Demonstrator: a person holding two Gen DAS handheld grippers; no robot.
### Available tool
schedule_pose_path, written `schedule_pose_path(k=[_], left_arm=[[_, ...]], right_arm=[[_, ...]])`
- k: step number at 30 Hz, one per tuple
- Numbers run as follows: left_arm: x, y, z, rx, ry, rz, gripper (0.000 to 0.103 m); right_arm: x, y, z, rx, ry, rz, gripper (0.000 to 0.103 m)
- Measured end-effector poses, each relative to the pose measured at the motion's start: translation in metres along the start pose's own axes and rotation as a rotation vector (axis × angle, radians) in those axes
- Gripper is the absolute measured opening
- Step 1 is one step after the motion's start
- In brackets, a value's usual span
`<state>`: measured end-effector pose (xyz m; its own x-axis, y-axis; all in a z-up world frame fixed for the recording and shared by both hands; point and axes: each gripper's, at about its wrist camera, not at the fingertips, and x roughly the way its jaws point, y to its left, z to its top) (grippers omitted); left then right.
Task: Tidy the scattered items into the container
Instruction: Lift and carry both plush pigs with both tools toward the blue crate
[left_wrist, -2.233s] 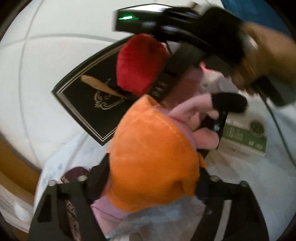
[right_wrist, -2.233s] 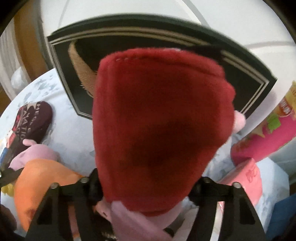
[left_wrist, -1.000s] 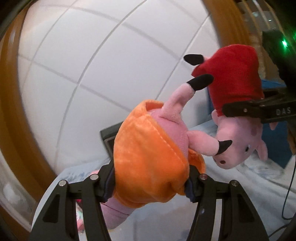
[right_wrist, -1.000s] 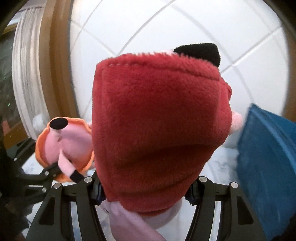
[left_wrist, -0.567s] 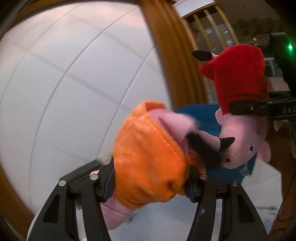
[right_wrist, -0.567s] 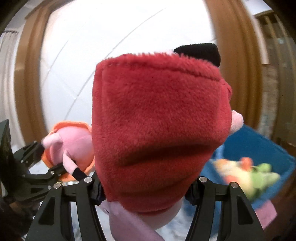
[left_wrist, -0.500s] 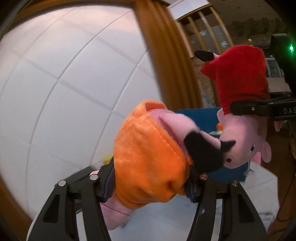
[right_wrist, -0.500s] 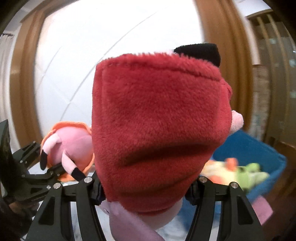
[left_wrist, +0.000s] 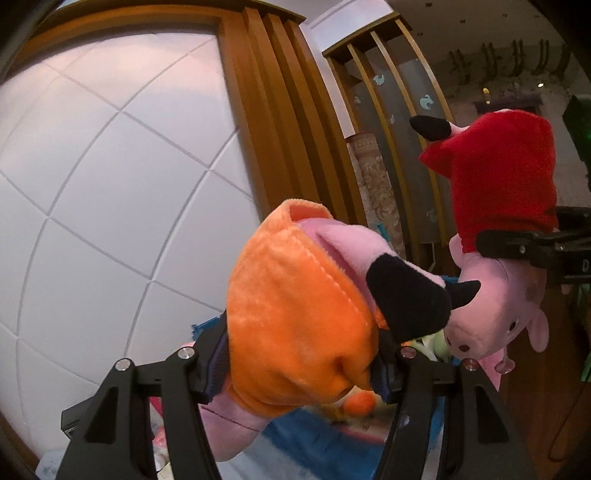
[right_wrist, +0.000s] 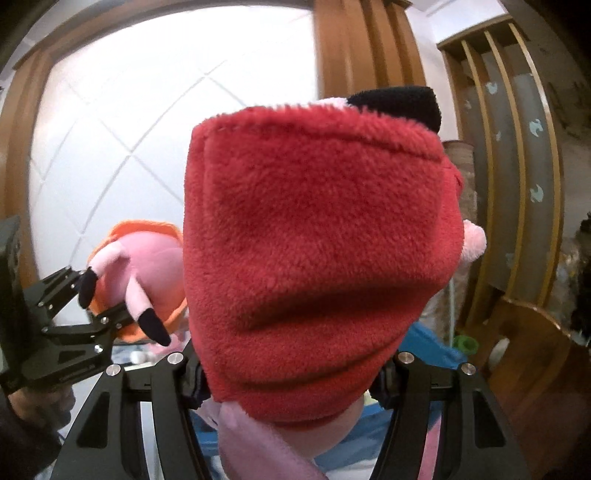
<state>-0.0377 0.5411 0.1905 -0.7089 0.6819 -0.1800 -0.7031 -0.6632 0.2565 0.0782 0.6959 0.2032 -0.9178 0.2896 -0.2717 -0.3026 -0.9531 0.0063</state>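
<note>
My left gripper (left_wrist: 295, 369) is shut on a pink pig plush in an orange dress (left_wrist: 295, 325) and holds it up in the air. My right gripper (right_wrist: 291, 376) is shut on a pink pig plush in a red dress (right_wrist: 317, 266), which fills most of the right wrist view. The red-dress plush (left_wrist: 506, 199) hangs head down to the right in the left wrist view. The orange-dress plush (right_wrist: 147, 258) shows at the left of the right wrist view. A blue container (left_wrist: 436, 413) with toys in it lies below and behind both plushes.
A white panelled wall (left_wrist: 110, 184) and wooden pillars (left_wrist: 277, 129) stand behind. A black box (left_wrist: 72, 421) lies at lower left. A wooden chair (right_wrist: 532, 350) is at the right. A small green thing (right_wrist: 465, 345) sits near the container.
Both grippers have lifted their plushes off the table and swung right. The black box and table dropped out of view; the blue container now sits below the plushes.
</note>
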Motion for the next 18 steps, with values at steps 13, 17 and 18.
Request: schedule_pose_path(k=[13,17,18], left_arm=[[0.088,-0.015,0.036,-0.035,0.089,0.051,0.064],[0.122,-0.009,0.051,-0.055,0.146,0.054,0.079],[0.128,-0.007,0.055,-0.058,0.159,0.066,0.09]], right_arm=[[0.082,-0.033,0.018,-0.004,0.107,-0.028,0.065],[0.116,-0.03,0.026,0.021,0.128,-0.04,0.069],[0.125,-0.029,0.029,0.03,0.141,-0.042,0.074]])
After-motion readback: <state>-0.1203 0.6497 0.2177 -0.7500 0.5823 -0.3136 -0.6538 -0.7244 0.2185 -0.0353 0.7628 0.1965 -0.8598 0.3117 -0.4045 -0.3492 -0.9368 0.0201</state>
